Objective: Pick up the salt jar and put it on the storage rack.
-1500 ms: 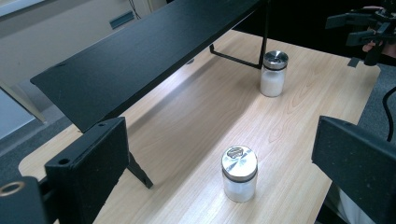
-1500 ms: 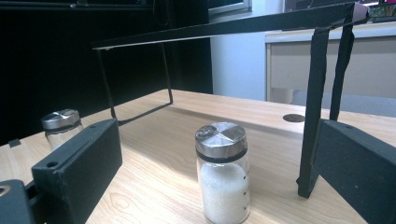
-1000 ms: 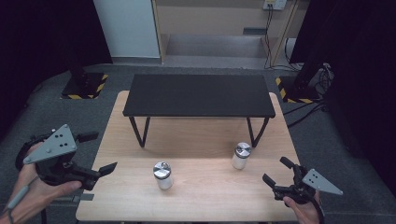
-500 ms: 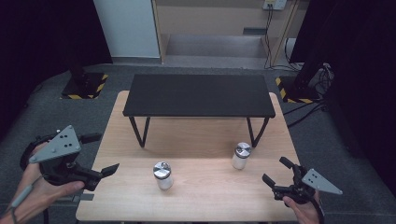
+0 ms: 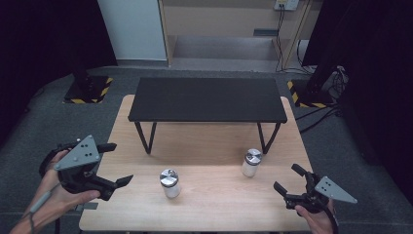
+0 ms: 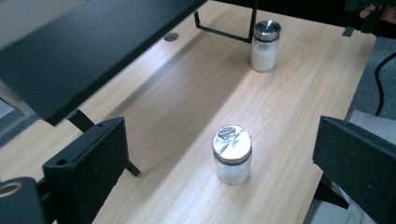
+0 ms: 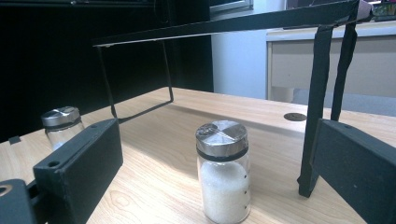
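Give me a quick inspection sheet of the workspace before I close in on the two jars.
Surface: wooden table, a black raised shelf standing on its far half.
Job's things: left jar and right jar, both upright, metal lids on, white grains inside, standing apart.
Clutter: nothing seen.
Grippers: left gripper open, facing the left jar; right gripper open, facing the right jar; neither touching.
Cables: a thin cord along the left wrist; black cables on the floor beyond the table.
Surroundings: grey floor, hazard-striped stand bases.
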`<state>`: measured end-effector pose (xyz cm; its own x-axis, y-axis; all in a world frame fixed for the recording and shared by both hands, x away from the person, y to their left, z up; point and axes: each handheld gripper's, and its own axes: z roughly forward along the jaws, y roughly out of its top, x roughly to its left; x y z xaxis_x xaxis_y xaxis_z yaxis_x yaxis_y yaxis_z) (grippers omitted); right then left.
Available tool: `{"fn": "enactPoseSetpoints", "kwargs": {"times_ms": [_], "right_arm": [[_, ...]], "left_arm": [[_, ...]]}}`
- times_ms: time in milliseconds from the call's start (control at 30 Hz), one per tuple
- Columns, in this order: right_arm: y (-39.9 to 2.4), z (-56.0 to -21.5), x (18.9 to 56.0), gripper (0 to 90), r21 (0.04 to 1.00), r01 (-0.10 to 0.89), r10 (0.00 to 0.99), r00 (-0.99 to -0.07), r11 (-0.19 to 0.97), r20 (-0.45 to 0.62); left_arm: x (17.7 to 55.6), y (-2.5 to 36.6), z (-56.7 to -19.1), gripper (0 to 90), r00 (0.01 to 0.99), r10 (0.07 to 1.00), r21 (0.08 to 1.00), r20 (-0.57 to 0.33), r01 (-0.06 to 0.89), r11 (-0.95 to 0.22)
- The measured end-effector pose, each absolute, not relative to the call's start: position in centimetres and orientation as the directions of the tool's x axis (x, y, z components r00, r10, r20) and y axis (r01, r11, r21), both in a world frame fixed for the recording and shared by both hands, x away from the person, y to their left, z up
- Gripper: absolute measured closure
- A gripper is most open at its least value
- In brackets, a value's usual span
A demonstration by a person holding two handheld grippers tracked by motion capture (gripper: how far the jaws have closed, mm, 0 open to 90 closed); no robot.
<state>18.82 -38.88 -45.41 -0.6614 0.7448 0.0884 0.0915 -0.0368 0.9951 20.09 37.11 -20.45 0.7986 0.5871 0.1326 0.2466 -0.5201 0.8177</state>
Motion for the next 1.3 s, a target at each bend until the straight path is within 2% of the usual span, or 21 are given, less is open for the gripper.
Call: {"fn": "enactPoseSetpoints", "kwargs": {"times_ms": [833, 1300], "right_arm": [[-38.9, -45.4, 18.6, 3.3, 0.996, 0.081, 0.744, -0.663, -0.034, 0.079], [-39.0, -45.3, 18.6, 3.4, 0.997, 0.075, 0.746, -0.662, -0.032, 0.074]], "left_arm": [[24.6, 34.6, -26.4, 3.8, 0.819, 0.568, 0.783, 0.085, 0.298, -0.546], [26.9, 30.7, -29.4, 4.2, 0.855, 0.511, 0.736, 0.092, 0.287, -0.613]]}}
